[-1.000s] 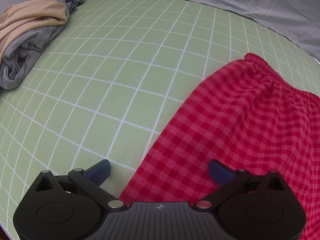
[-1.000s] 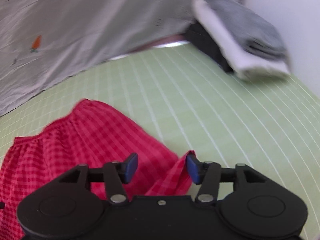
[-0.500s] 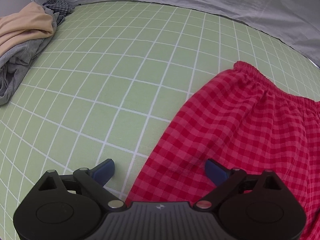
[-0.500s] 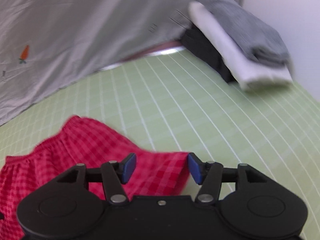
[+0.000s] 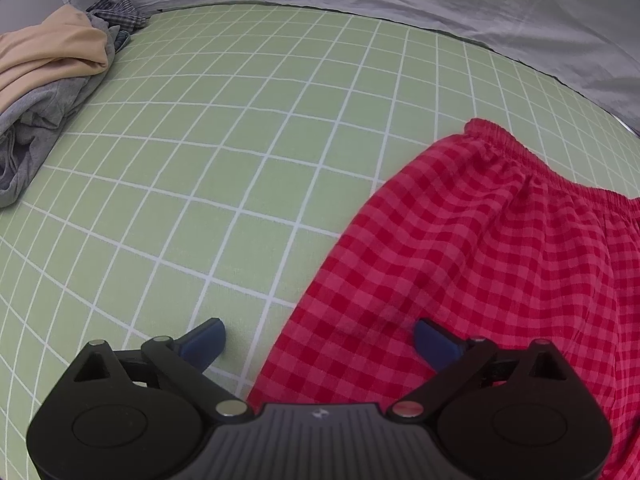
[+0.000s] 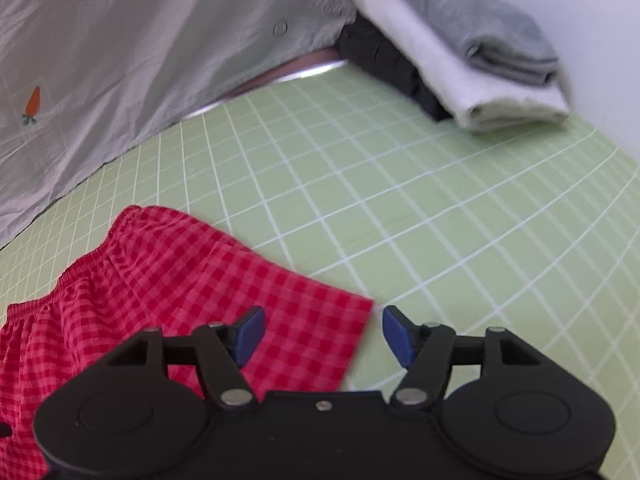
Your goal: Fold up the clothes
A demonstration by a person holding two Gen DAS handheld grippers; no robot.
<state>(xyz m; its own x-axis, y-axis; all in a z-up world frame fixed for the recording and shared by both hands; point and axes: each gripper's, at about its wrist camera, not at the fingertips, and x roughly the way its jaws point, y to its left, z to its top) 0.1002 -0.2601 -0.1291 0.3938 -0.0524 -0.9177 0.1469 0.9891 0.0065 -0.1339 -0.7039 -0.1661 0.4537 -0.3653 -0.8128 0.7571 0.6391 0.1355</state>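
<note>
Green gridded worktop carries red checked shorts lying flat, waistband toward twelve o'clock. Left hand-held gripper and right hand-held gripper hover released over the leg hems; pinch both corners evenly before folding toward the waistband.

We see red gingham shorts spread flat on the green grid-patterned surface, their gathered elastic waistband at the far edge. In the right wrist view one leg's hem ends in a straight edge, and the checked fabric lies mostly smooth with slight gathers below the waistband.
</note>
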